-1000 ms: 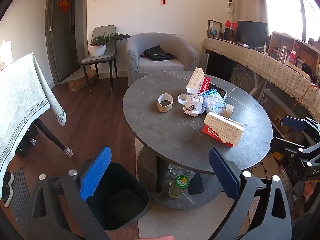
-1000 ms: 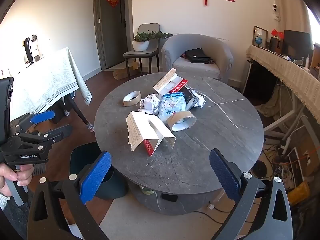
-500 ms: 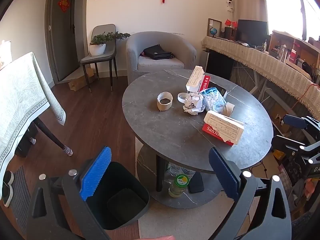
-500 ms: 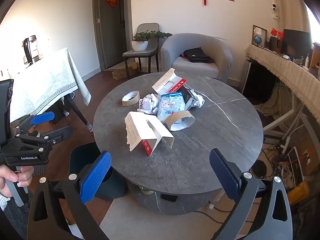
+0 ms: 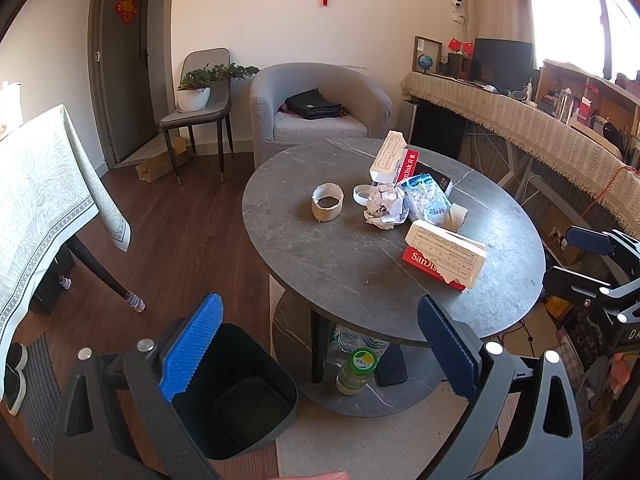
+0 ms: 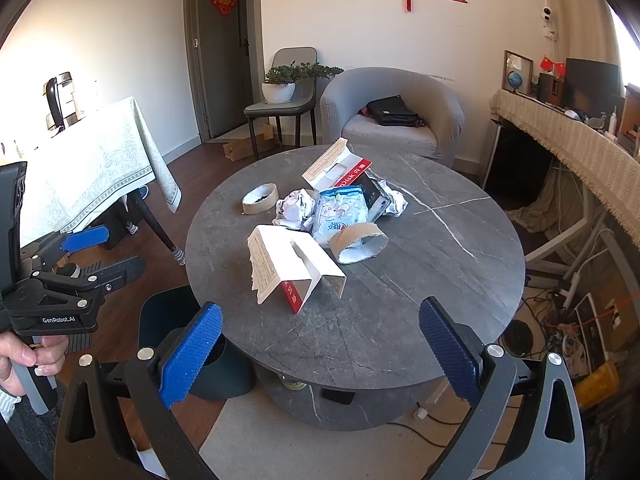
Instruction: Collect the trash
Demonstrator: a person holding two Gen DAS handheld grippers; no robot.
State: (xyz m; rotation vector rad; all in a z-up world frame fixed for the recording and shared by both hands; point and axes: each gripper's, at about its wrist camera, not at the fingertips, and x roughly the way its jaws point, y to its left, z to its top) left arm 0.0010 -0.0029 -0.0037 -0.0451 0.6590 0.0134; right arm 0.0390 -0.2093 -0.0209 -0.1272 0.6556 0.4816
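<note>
Trash lies on a round grey table: a torn red-and-white SanDisk box, a second opened box, crumpled paper, a blue-white packet, a tape core and a cardboard roll. A dark bin stands on the floor at the table's left. My left gripper is open and empty above the bin. My right gripper is open and empty before the table's near edge.
A cloth-covered table stands to the left, a grey armchair with a black bag and a chair with a plant behind. A draped counter runs along the right. A bottle sits on the table's lower shelf.
Both grippers drifted slightly; the table and trash appear a little shifted in each view. Both stay open and nothing was picked up.
</note>
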